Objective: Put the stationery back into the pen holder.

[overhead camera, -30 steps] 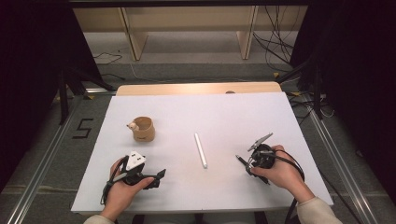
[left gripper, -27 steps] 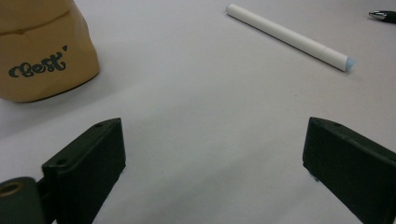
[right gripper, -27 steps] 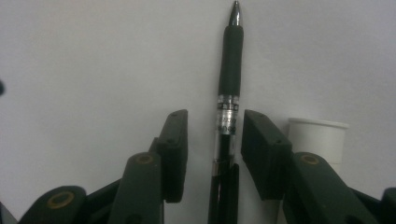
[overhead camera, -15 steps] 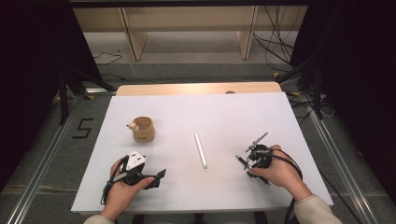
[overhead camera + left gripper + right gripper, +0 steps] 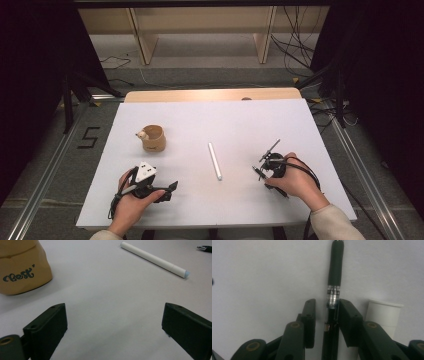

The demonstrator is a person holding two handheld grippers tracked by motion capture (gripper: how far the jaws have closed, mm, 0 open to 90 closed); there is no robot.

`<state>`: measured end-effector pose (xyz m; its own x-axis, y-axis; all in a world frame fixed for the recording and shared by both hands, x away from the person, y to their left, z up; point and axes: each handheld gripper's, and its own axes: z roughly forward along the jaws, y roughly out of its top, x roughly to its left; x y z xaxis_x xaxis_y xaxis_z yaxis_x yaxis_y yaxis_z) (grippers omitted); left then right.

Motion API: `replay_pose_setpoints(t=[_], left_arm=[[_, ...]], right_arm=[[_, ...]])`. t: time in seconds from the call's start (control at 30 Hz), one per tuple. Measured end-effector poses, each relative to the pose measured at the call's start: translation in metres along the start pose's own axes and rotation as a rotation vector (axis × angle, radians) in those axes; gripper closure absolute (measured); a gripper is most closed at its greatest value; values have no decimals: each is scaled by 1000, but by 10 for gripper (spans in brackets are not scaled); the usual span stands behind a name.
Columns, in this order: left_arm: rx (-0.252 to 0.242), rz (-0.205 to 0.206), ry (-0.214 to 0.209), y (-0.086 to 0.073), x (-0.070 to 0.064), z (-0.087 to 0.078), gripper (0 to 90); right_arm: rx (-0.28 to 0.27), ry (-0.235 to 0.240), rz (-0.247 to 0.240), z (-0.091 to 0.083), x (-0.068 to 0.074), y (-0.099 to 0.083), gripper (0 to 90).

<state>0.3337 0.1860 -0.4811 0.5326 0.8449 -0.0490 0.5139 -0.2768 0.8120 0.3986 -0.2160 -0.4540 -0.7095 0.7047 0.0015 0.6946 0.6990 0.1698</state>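
In the high view, a person is sitting at a white table (image 5: 225, 120) and holding a gripper in each hand. The left gripper (image 5: 167, 189) is resting near the front edge of the table, its black jaws pointing toward the middle. The right gripper (image 5: 264, 162) is sitting farther right, also near the front, and a thin dark pen (image 5: 270, 148) is sticking out of it at a slant, up and away from the person. A white tube (image 5: 214, 160) is lying flat between the two grippers, apart from both. A tan cup (image 5: 152, 138) is standing behind the left gripper, nearer the middle of the table.

In the left gripper view, the two jaws are standing spread wide with bare table between them, grasping nothing. The tan cup (image 5: 21, 266), printed with dark lettering, is sitting ahead to the left, and the white tube (image 5: 155, 259) is lying ahead to the right. A pen tip (image 5: 204, 248) is peeking in at the far right edge.

In the right gripper view, the jaws are clenching the pen (image 5: 334, 285) at its clear middle section, and its black grip is pointing straight ahead over the table. The end of the white tube (image 5: 383, 313) is showing just behind the right-hand jaw.
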Motion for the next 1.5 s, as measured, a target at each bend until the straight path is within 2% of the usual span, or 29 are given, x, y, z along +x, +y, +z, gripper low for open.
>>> replay_pose_setpoints(t=[0.47, 1.07, 1.5], left_arm=[[1, 3, -1, 0, 0, 0, 57], [2, 5, -1, 0, 0, 0, 57], [5, 8, 3, 0, 0, 1, 57]], right_arm=[[55, 1, 38, 1, -2, 8, 725], [60, 0, 66, 2, -4, 9, 790], [53, 10, 72, 1, -6, 8, 797]])
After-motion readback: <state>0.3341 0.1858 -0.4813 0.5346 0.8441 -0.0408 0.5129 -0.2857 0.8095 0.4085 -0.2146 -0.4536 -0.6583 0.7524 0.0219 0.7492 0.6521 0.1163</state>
